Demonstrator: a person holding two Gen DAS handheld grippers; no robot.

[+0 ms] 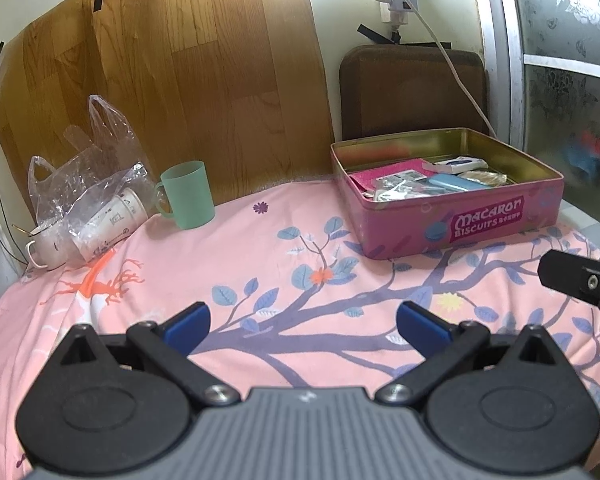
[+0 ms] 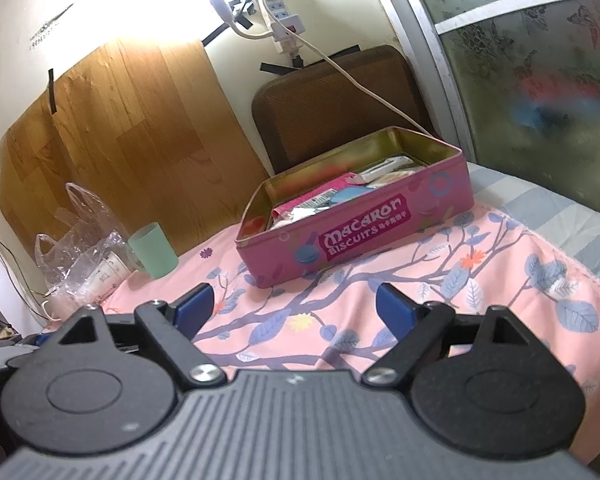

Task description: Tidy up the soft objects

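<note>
Pink floral cloth [image 1: 260, 240] covers the table, both grippers empty.
My left gripper [image 1: 302, 322] and right gripper [image 2: 294, 308] gape; tin [image 2: 360, 232] half-filled, bag [image 1: 80, 176] unsorted.

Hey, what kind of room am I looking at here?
Most likely a bedroom or a small lived-in room at home: a floral pink sheet covers the surface, with a biscuit tin of odds and ends, a green cup and a power strip taped to the wall.
</note>
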